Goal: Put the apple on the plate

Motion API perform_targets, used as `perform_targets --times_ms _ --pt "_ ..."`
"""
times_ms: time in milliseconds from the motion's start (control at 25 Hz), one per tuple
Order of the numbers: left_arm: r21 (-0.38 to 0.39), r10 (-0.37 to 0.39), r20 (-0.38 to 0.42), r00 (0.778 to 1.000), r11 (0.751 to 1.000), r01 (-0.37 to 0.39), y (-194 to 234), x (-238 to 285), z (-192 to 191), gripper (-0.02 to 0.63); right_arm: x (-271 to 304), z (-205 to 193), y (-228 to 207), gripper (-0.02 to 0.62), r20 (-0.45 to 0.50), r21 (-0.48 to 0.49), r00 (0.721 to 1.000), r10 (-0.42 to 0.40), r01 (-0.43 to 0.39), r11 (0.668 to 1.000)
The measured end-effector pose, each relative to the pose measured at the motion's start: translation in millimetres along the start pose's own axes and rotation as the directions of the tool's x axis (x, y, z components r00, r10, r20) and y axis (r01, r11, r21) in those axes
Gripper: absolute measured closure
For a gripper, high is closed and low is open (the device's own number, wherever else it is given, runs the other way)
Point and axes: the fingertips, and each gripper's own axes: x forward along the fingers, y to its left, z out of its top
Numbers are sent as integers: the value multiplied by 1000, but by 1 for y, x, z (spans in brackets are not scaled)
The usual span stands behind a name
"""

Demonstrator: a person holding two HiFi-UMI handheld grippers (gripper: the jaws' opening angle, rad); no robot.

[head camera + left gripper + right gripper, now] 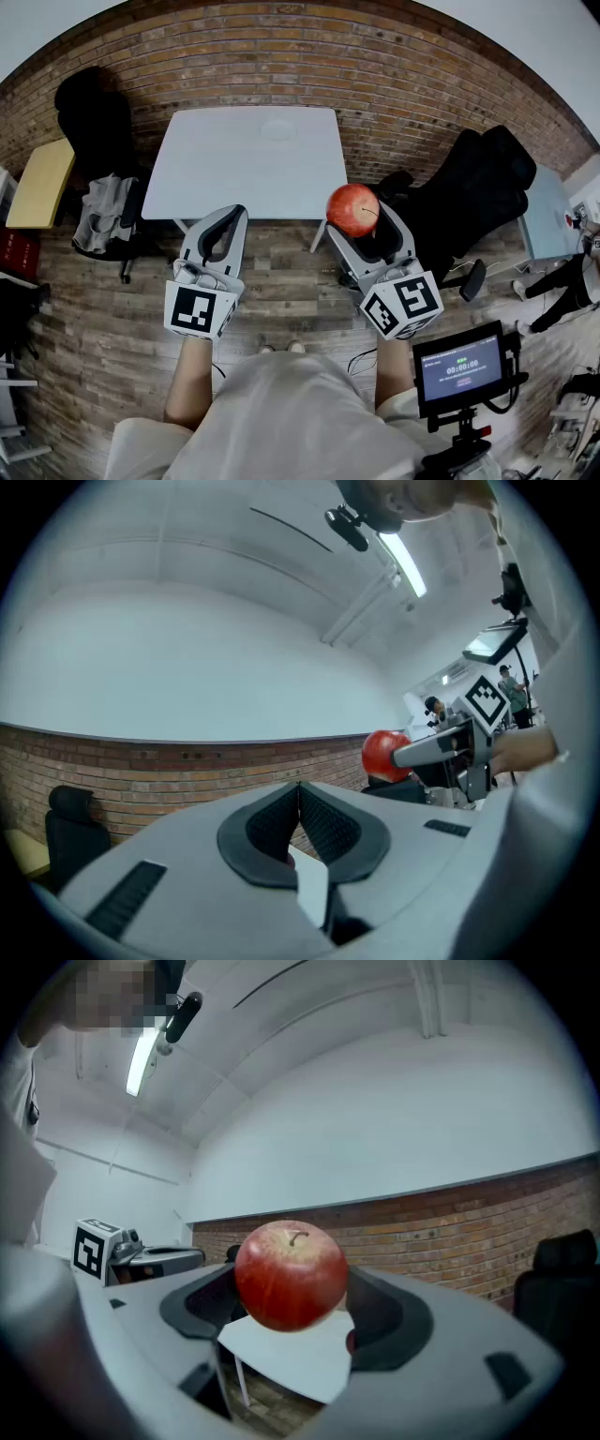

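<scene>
surface: white table [234,178] | on it: white plate [278,130], near far edge | below: wood-plank floor [103,319]

Open floor [281,272] before white table [216,169], left chair [89,112] and right chair [487,183] flanking it

Apple [352,206] in right claw [362,223], before table [225,173] bearing, seemingly, a plate [278,129].

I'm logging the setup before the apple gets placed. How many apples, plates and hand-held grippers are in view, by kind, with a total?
apple: 1
plate: 1
hand-held grippers: 2 (left hand-held gripper, right hand-held gripper)
Total: 4
</scene>
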Motion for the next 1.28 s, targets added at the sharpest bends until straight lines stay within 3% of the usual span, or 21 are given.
perform_targets --times_ms 200,480,1280 --pt "-15 -32 58 998 999 33 -9 -3 6 598 -3 -6 2 230 -4 20 1000 18 -18 1000" --pt "-16 -28 33 999 999 29 -23 1 -8 598 -7 -14 -4 230 8 58 999 43 -43 997" --pt "-17 29 -35 999 999 -30 -46 44 -25 598 1 -28 -50 230 -40 31 993 112 -111 993"
